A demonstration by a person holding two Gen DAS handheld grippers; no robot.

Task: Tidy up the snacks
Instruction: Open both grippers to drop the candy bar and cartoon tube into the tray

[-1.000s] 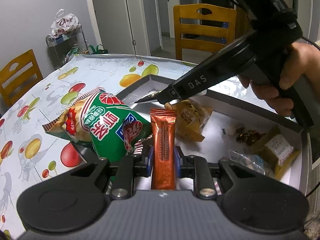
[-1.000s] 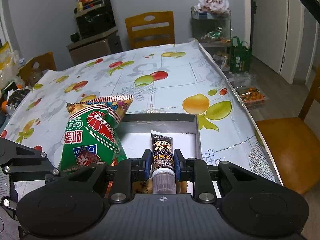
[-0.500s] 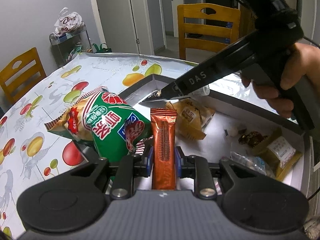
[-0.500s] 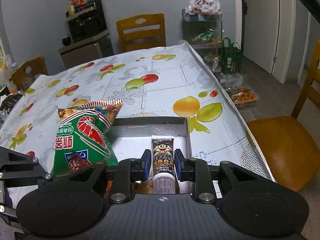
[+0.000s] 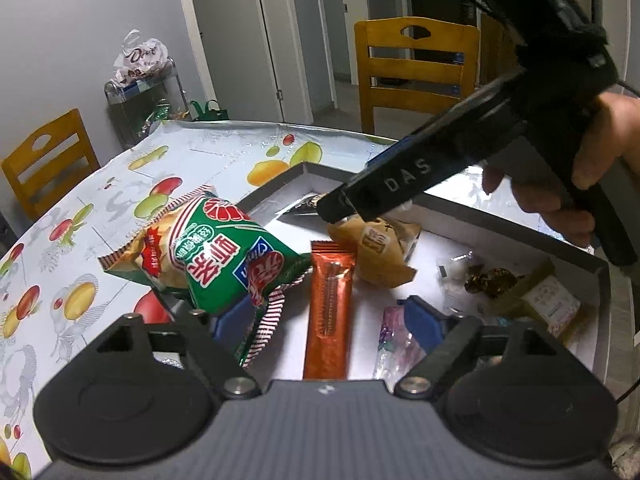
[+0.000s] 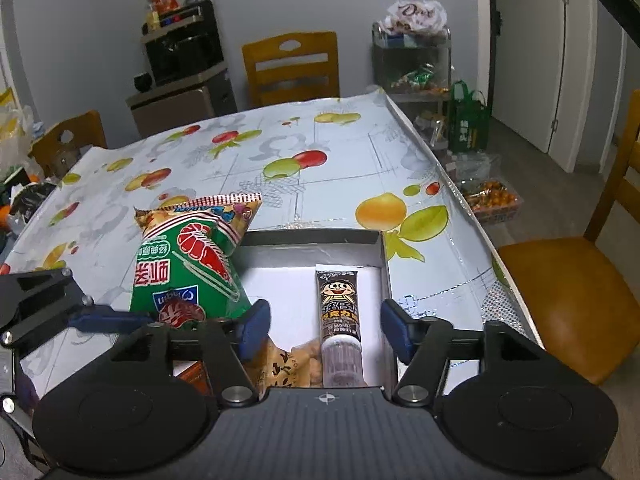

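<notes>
Left wrist view: the left tongs [image 5: 328, 322] stand wide apart, blue pads clear of the orange wafer bar [image 5: 329, 306], which lies flat on the white floor of the grey box [image 5: 520, 232]; by my reading it has just been set down to join the other snacks. A green shrimp-chip bag [image 5: 216, 258] leans over the box's left rim, probably too big to lie flat inside. The tan pastry packet [image 5: 378, 250] and small wrapped sweets [image 5: 490, 280] share the box. The right tongs' tips are cut off behind their own black body here.

Right wrist view: the right tongs [image 6: 326, 330] are also spread wide, with the chocolate tube [image 6: 338, 324] lying loose between them in the box's far right corner on the desk [image 6: 320, 160]. Its cap end blurs, and the housing hides the box's near part
</notes>
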